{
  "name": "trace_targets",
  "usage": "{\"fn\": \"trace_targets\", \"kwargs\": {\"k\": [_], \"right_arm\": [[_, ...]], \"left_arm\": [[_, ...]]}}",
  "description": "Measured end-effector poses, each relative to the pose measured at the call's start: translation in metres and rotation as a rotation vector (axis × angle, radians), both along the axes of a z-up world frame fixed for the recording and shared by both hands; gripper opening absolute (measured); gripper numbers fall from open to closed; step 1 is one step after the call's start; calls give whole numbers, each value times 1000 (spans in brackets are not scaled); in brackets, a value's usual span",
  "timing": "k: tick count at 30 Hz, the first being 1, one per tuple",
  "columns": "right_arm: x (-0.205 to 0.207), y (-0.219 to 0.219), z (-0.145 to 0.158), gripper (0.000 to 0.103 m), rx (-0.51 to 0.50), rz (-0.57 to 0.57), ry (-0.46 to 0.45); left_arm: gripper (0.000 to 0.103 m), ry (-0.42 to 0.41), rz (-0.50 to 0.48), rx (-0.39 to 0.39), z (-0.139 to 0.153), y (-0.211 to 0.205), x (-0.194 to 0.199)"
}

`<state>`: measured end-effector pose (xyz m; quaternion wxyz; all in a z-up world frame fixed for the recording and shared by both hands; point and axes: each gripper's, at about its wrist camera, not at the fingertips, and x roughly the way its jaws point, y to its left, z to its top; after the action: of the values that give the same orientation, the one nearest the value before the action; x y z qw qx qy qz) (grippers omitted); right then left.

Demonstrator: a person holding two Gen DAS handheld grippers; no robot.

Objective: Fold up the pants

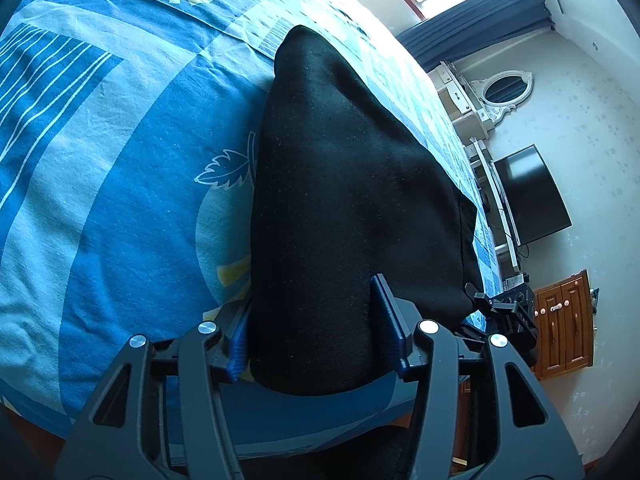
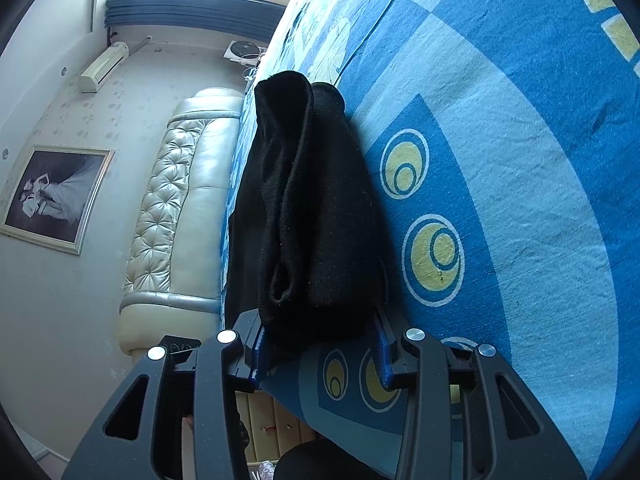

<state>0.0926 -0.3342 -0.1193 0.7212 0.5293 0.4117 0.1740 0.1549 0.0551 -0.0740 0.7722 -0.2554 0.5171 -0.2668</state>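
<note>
The black pants lie folded into a thick stack on the blue patterned bed sheet. My left gripper has its jaws apart, one blue pad on each side of the near end of the stack. In the right wrist view the pants show their layered folded edges. My right gripper also has its jaws apart around the near end of the stack, above the sheet. The right gripper's black body shows at the pants' right corner in the left wrist view.
A cream tufted headboard stands at the bed's end, with a framed picture on the wall. A TV, a white dresser with an oval mirror and a wooden cabinet line the other wall. The bed's edge is close below both grippers.
</note>
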Motion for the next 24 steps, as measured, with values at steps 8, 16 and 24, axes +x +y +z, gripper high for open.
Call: {"fn": "trace_targets", "kwargs": {"k": [8, 16, 24], "right_arm": [[-2, -2, 0, 45, 19, -1, -14], [-12, -3, 1, 51, 46, -3, -19], [-27, -2, 8, 58, 18, 8, -23]], "left_arm": [[65, 10, 6, -17, -2, 2, -5], [80, -31, -19, 44, 5, -10, -15], [91, -73, -6, 179, 15, -22, -33]]}}
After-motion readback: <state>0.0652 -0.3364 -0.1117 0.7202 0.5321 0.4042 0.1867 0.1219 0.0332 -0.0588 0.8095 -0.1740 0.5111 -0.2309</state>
